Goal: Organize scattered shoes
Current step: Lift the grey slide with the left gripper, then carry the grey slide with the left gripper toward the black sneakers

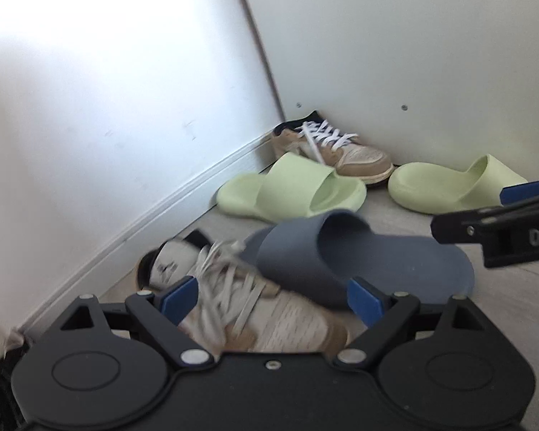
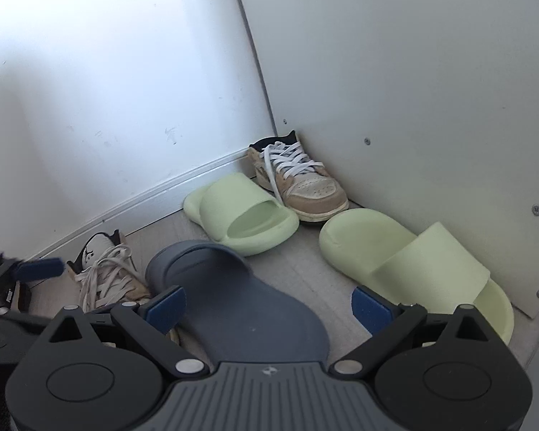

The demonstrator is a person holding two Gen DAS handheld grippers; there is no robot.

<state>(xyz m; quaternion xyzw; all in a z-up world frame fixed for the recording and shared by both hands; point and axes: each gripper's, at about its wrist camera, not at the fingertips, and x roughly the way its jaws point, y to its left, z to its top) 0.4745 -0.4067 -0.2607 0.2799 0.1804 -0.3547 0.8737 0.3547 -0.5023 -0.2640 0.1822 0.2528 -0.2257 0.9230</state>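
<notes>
Jaws apart on both grippers: left [image 1: 271,301] over a laced sneaker [image 1: 255,309], right [image 2: 269,307] over a smooth foam slide [image 2: 240,298].

Left claw [image 1: 271,303] gapes over tan sneaker [image 1: 248,309] beside blue slide [image 1: 345,258].

Two tan-and-white sneakers: near sneaker [image 2: 106,276], corner sneaker [image 2: 298,179]. Two pale green slides: left green slide [image 2: 240,212], right green slide [image 2: 413,262]. One blue-grey slide [image 2: 233,298].
</notes>
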